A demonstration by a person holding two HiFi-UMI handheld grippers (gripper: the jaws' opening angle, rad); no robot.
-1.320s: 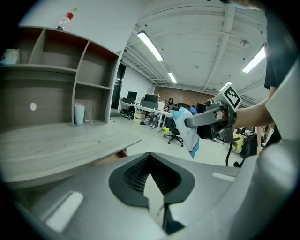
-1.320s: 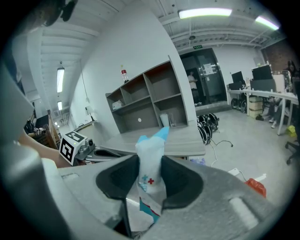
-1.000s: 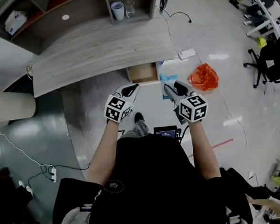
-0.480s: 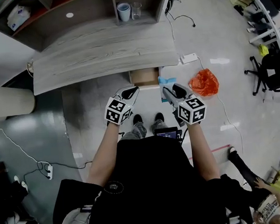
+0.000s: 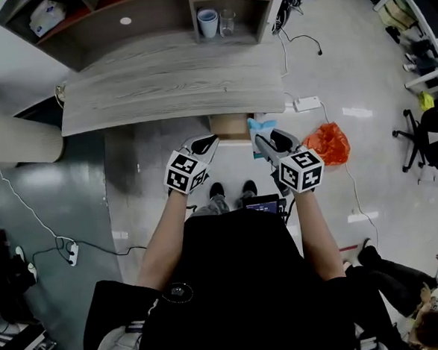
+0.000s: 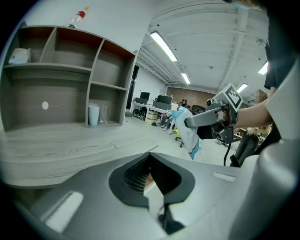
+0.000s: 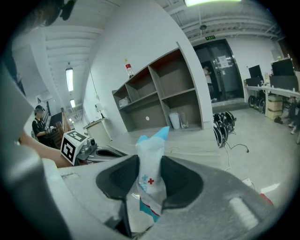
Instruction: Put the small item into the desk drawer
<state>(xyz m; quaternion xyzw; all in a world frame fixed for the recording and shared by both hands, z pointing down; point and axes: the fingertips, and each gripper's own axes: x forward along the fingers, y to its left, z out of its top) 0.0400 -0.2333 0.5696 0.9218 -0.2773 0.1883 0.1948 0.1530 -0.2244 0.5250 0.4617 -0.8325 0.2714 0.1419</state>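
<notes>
Head view: a person stands before a pale wood-grain counter (image 5: 160, 85) with a shelf unit (image 5: 148, 22) along its far side. Beneath the counter's near edge a drawer (image 5: 229, 125) stands pulled out, its brown inside showing.

Right gripper (image 5: 267, 139) – jaws pinching a small packet (image 7: 150, 161), white with blue ends and a red cross printed on it. The packet stands upright between the two pads, its upper end clear above them and its lower end hanging below. Seen from above, the packet's blue end shows just to the right of the open drawer and outside it. It does not touch the counter.

Left gripper (image 5: 205, 141) – jaws pressed together with nothing held between them. It is level with the right gripper and near the drawer's front left corner. Its own view shows the right gripper out to its right with the packet hanging from it.

Other items noted:
- A pale blue cup (image 5: 207, 22) and a clear glass (image 5: 228, 20) stand side by side in a lower shelf compartment.
- A white box (image 5: 47, 16) sits in the far left compartment.
- A bottle (image 6: 79, 16) with a red cap lies on top of the unit.
- An orange bag (image 5: 327, 137) lies on the floor (image 5: 361, 63) to the right of the drawer – well apart from both grippers.
</notes>
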